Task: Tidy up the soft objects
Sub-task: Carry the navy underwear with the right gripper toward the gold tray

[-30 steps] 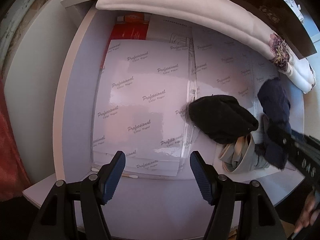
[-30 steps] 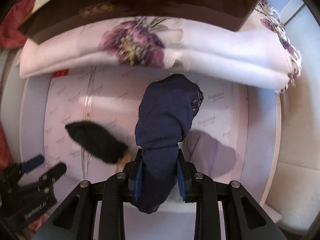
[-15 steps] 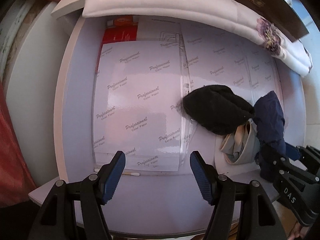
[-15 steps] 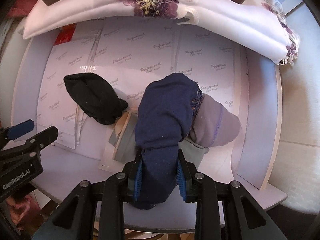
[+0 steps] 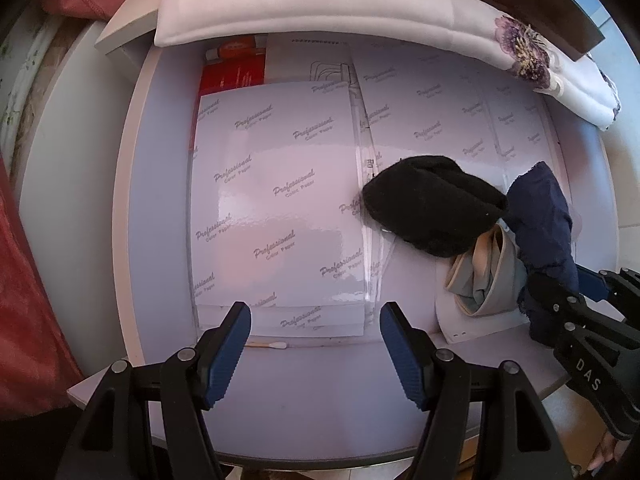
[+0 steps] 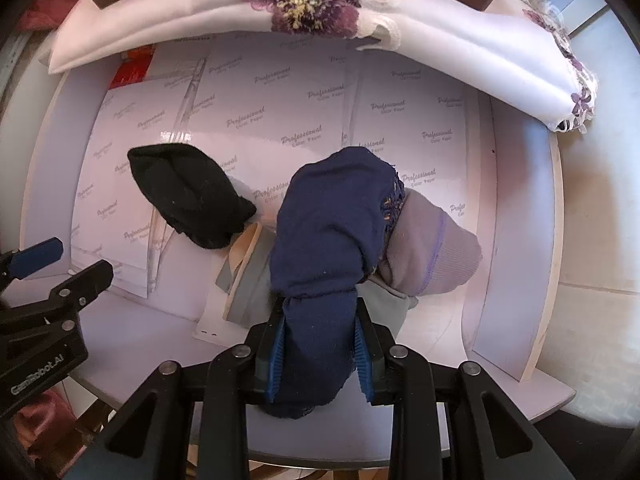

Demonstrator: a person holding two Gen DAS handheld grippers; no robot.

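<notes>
Navy cloth (image 6: 320, 240), a soft garment with a lace edge, is pinched between the blue pads of the right tongs (image 6: 320, 344), which are closed down on its bunched end; the rest of it hangs forward over the small heap on the surface (image 6: 132, 332), so it reads as a piece about to be laid with its fellows, though that is only a judgement. The left tongs (image 5: 316, 344) stand wide apart with nothing between them, pointing down over the near edge of the surface, probably kept free for the next pick. A cotton swab (image 5: 268, 345) lies just beyond their tips. Further on, sheets of glossy photo paper (image 5: 276, 208) printed "Professional" cover most of the surface, giving the soft things a clean bed. On that paper, towards the right tongs, the heap gathers: a grey and beige folded garment (image 6: 244, 280) under the navy cloth, a lilac piece with violet stitching (image 6: 432, 248) touching it on the outer side, and a black knitted item (image 6: 188, 196) just beside it on the inner side. A red packet (image 5: 234, 72) peeps from under the paper at the far left. Farthest off, a white folded cloth with purple embroidered flowers (image 6: 312, 4) lies along the back edge, partly under a dark wooden board (image 5: 520, 4).
</notes>
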